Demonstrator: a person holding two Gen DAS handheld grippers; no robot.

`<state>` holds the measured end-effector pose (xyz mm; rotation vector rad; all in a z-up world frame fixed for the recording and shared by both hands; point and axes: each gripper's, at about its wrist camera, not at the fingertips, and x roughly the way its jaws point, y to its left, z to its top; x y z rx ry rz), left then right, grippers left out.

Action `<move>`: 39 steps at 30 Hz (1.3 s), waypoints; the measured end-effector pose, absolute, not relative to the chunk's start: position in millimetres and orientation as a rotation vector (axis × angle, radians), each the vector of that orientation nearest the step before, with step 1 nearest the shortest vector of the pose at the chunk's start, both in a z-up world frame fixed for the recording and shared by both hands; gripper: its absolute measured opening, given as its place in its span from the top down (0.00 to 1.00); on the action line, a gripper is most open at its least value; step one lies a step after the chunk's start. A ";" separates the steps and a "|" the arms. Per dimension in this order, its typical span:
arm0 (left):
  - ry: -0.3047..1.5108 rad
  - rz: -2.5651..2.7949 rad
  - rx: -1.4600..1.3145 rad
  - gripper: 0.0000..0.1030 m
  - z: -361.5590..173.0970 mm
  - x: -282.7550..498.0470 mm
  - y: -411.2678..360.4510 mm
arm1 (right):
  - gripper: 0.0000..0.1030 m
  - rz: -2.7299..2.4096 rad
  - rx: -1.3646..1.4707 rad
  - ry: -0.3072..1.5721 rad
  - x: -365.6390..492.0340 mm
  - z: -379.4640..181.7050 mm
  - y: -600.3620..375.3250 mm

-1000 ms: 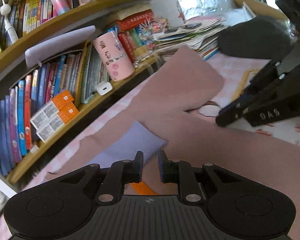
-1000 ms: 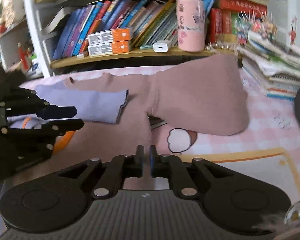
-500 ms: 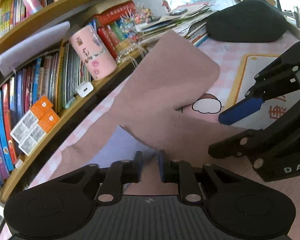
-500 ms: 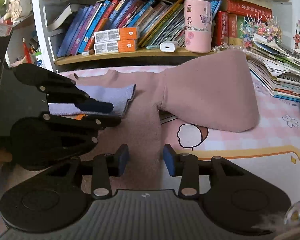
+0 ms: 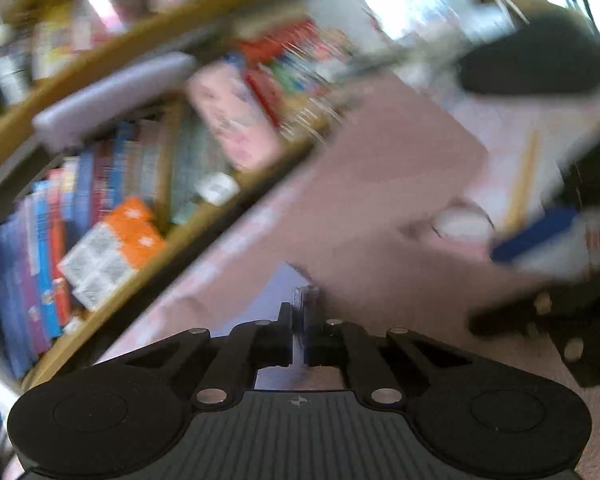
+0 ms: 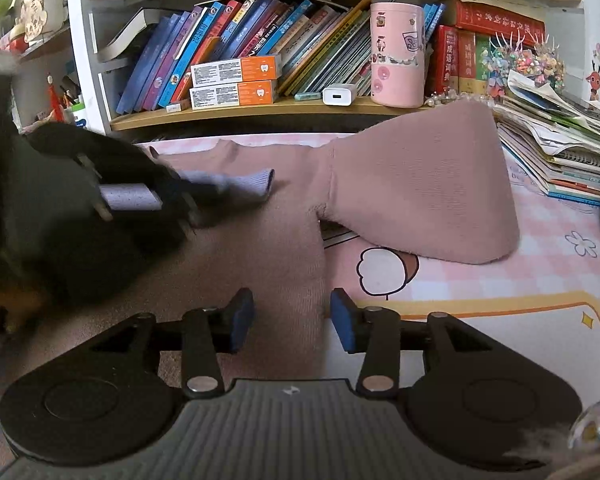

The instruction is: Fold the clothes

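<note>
Pink sweater (image 6: 416, 184), no readable label

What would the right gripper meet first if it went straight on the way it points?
Most likely the pink sweater: the right gripper tilts down at its body edge, jaws opening, nothing pressed between them. Depth is unclear, so it could touch the mat beside it.

- Dusty-pink knit sweater (image 6: 284, 240) spread flat on tabletop, one sleeve (image 6: 420, 192) angled outward.
- Lavender ribbed cuff (image 6: 256, 182) folded across chest.
</note>
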<state>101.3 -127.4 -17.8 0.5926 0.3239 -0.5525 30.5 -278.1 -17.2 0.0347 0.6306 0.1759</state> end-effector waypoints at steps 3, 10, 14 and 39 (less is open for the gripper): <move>0.275 -0.469 0.419 0.96 20.0 103.7 -74.7 | 0.59 0.176 0.032 0.631 29.9 -17.3 -277.1; 0.285 -0.075 0.252 0.96 67.4 116.9 93.3 | 0.59 0.173 0.018 0.632 29.9 -17.0 -275.0; 0.331 0.133 0.281 0.96 73.4 119.5 171.2 | 0.57 0.167 0.014 0.632 29.6 -16.7 -274.2; 0.437 0.146 0.214 0.47 66.6 80.8 200.6 | 0.53 0.158 0.018 0.635 29.7 -17.2 -272.5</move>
